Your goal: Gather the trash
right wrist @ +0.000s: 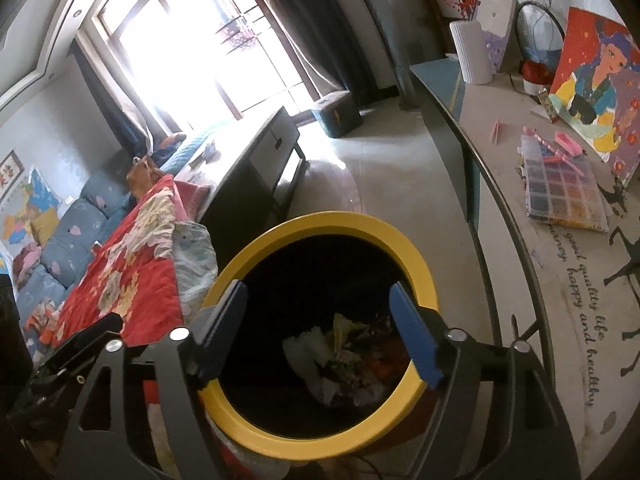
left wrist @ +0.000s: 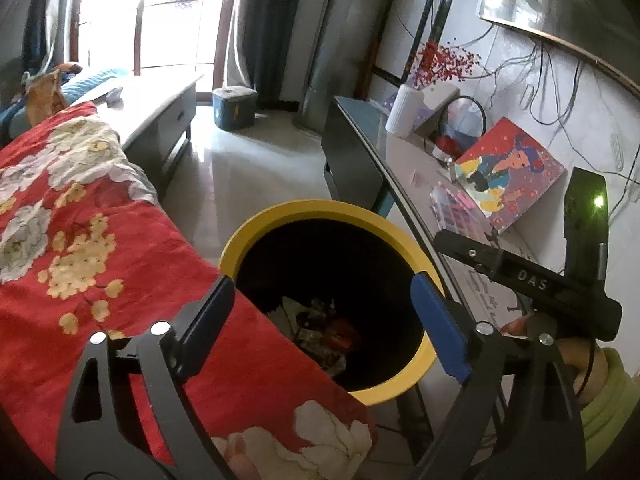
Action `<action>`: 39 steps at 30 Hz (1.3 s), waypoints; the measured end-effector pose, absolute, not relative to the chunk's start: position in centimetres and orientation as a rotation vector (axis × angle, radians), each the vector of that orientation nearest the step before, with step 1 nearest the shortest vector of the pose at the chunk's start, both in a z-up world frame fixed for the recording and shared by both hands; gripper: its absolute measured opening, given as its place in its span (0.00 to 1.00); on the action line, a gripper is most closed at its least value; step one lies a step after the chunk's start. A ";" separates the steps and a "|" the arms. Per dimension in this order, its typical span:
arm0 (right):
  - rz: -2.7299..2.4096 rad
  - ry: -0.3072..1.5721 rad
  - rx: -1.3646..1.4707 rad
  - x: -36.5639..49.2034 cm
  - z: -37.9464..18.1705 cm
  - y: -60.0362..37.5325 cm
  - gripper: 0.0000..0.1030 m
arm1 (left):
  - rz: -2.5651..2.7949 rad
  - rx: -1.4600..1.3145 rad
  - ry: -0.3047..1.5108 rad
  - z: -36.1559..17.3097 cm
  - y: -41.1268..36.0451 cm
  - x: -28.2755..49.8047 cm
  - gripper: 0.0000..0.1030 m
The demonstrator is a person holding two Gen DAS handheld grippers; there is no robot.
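A round bin with a yellow rim (left wrist: 320, 206) (right wrist: 344, 218) and a black inside stands on the floor between a bed and a table. Crumpled paper and wrappers, the trash (left wrist: 320, 332) (right wrist: 344, 360), lie at its bottom. My left gripper (left wrist: 322, 284) hovers over the bin's mouth, its jaws wide apart with nothing between them. My right gripper (right wrist: 318, 288) hangs over the same opening, also open and empty. In the left wrist view the right gripper's black body (left wrist: 532, 284) shows at the right, held by a hand in a green sleeve (left wrist: 608, 400).
A red floral blanket (left wrist: 80, 240) (right wrist: 128, 264) lies against the bin's left side. On the right a long table (right wrist: 560, 280) carries a bead box (right wrist: 564, 192), a painting (right wrist: 592, 92) and a white vase (right wrist: 472, 52). A low cabinet (right wrist: 256, 152) and a blue box (right wrist: 336, 112) stand farther back.
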State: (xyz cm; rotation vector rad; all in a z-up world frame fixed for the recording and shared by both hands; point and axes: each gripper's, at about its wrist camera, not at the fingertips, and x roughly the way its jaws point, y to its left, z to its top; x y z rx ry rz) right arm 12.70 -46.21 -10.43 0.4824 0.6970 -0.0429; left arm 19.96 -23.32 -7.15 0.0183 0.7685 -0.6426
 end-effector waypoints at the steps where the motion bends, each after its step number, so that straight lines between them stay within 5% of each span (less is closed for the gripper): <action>1: -0.045 0.693 0.477 12.6 -10.2 -46.1 0.76 | -0.636 0.018 0.764 -7.0 -23.1 19.9 0.85; 15: 0.000 0.640 0.379 10.5 -6.9 -42.3 0.93 | -0.526 -0.046 0.732 -5.2 -18.9 19.5 0.89; 39: 0.114 0.453 0.240 6.5 -2.4 -31.9 0.94 | -0.309 -0.107 0.641 -3.2 -7.4 14.5 0.89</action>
